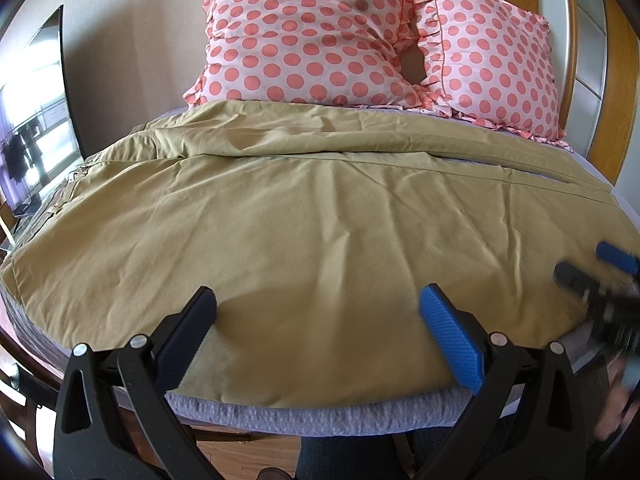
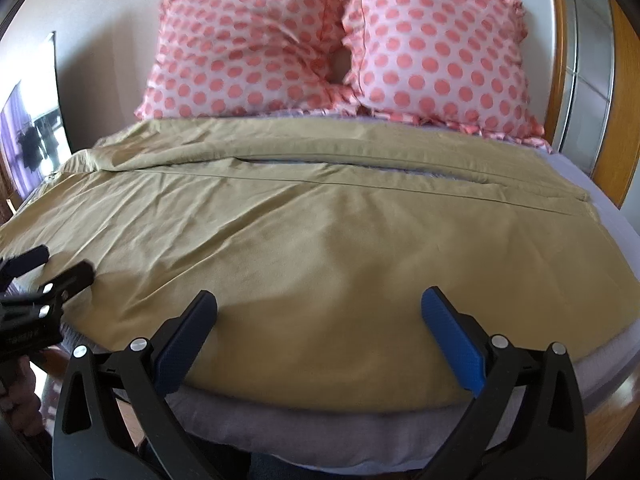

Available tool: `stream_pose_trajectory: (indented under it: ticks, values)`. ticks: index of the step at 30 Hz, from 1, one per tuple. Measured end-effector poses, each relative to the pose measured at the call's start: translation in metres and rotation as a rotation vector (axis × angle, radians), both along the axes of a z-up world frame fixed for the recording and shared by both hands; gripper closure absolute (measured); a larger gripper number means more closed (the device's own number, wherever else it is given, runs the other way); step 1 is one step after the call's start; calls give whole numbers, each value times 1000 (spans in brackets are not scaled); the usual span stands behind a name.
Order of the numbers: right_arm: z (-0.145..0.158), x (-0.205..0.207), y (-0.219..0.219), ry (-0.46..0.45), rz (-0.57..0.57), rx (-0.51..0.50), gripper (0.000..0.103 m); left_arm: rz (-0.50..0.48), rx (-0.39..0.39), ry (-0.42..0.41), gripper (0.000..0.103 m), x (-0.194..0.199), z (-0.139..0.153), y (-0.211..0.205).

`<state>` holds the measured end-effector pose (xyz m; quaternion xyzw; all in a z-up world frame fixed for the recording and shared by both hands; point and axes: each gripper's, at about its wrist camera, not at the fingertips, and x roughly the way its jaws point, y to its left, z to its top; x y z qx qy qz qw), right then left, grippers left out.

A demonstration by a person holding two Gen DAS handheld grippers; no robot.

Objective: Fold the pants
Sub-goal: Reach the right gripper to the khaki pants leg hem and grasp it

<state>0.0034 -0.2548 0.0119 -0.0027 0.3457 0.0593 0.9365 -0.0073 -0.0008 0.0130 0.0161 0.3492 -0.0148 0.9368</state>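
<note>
Both claws wait open over the spread pants.

The khaki pants (image 1: 320,208) lie flat across the bed (image 1: 320,412); left claw (image 1: 318,312) and right claw (image 2: 319,314) hold nothing, probably to grasp the near edge.

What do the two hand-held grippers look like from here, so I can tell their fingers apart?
Both look identical. The left hand-held gripper has black angular arms joined by silver round pivot pins, with a dark navy textured pad on one finger and a bright blue textured pad on the other. The right hand-held gripper matches it. No cables or sleeves show.
</note>
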Motion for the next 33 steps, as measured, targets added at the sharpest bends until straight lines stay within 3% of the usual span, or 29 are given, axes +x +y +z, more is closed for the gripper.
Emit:
stream_pose_trajectory:
  ticks: [4, 7, 8, 11, 15, 18, 21, 24, 25, 26, 28, 31, 33]
  values:
    - [47, 35, -55, -43, -153, 14, 1, 11, 20, -9, 2, 5, -3, 9]
    - [75, 108, -120, 44, -323, 81, 1, 12, 24, -52, 2, 8, 7, 12]
    - [76, 129, -133, 75, -361, 96, 1, 3, 19, -66, 2, 10, 11, 13]
    - [67, 209, -180, 206, -516, 113, 22, -25, -6, -85, 2, 16, 17, 15]
    - [36, 289, -225, 354, -708, 181, 31, -50, -31, -97, 2, 25, 22, 15]
    - [22, 320, -236, 378, -800, 169, 31, -60, -27, -110, 2, 31, 23, 16]
    - [8, 338, -237, 416, -840, 120, 29, -74, -27, -114, 2, 35, 20, 14]
    - [1, 334, -235, 367, -820, 82, 33, -84, -29, -97, 2, 40, 14, 12]
    - [-1, 329, -236, 338, -805, 77, 48, -85, -32, -95, 2, 41, 12, 12]
    - [-2, 325, -238, 312, -801, 73, 56, -83, -35, -91, 2, 42, 11, 12]
    - [-6, 312, -247, 260, -812, 84, 85, -75, -47, -85, 2, 42, 9, 14]
    - [-8, 303, -262, 218, -800, 197, 96, -50, -70, -77, 2, 40, 9, 20]
    - [-9, 287, -278, 166, -781, 352, 98, -28, -76, -88, 2, 34, 12, 26]
